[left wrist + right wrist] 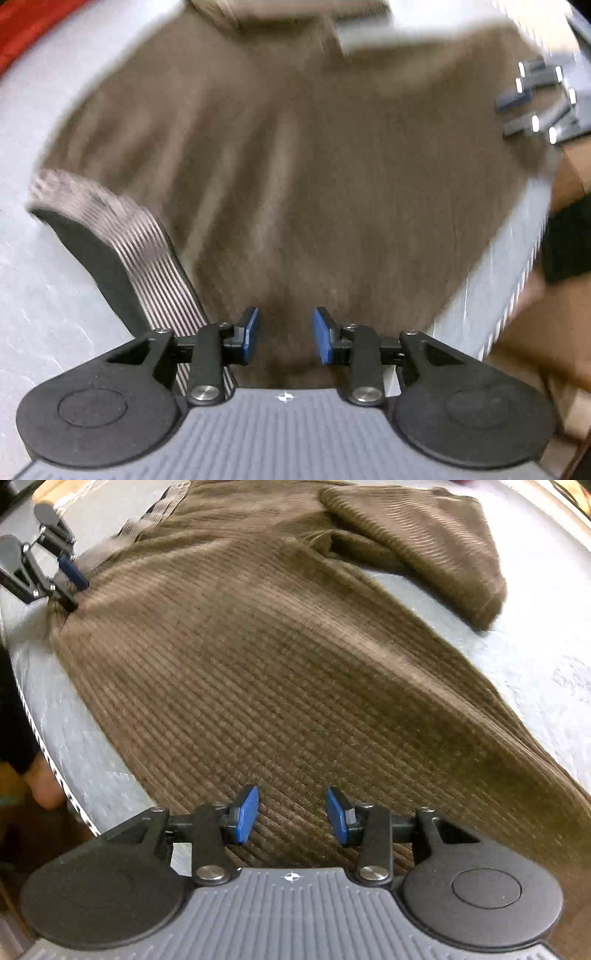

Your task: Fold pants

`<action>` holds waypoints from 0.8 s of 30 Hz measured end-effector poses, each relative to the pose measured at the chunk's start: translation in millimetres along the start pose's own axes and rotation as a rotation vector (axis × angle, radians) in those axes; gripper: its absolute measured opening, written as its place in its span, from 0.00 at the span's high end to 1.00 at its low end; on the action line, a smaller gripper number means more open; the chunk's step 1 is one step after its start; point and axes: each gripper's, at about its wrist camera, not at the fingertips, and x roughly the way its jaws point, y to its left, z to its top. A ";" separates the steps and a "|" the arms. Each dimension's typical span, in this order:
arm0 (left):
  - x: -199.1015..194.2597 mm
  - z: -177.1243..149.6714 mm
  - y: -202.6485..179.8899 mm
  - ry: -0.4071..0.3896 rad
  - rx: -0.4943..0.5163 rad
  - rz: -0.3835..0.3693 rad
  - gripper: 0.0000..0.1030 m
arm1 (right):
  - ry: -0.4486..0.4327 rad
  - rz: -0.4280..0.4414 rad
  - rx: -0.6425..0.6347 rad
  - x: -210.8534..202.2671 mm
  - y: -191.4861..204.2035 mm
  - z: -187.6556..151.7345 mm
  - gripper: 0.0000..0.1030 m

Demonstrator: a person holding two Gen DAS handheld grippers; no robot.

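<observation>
- Left wrist view: left gripper [285,334] nearest, blue pads [250,334] parted, nothing held between them; hovering above brown corduroy pants [295,177].
- Pants spread over grey table [44,295]; heavy motion blur. Ribbed waistband [122,236] at lower left, lying on table.
- Right gripper [535,99] far right, blurred; opening unreadable from this view.
- Right wrist view: right gripper [292,818] nearest, pads apart, empty, just over pants [280,672].
- One leg [417,550] folded across at top right.
- Left gripper [70,574] at upper left, at pants edge.
</observation>
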 end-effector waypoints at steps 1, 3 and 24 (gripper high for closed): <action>-9.3 7.2 4.3 -0.055 -0.051 0.008 0.61 | -0.070 -0.015 0.025 -11.5 -4.7 5.3 0.58; -26.5 21.9 13.5 -0.159 -0.173 0.042 0.56 | -0.193 -0.066 0.091 -30.1 -19.7 14.6 0.58; -19.8 127.8 13.8 -0.353 -0.378 0.257 0.76 | -0.303 -0.207 0.715 48.5 -173.9 124.0 0.48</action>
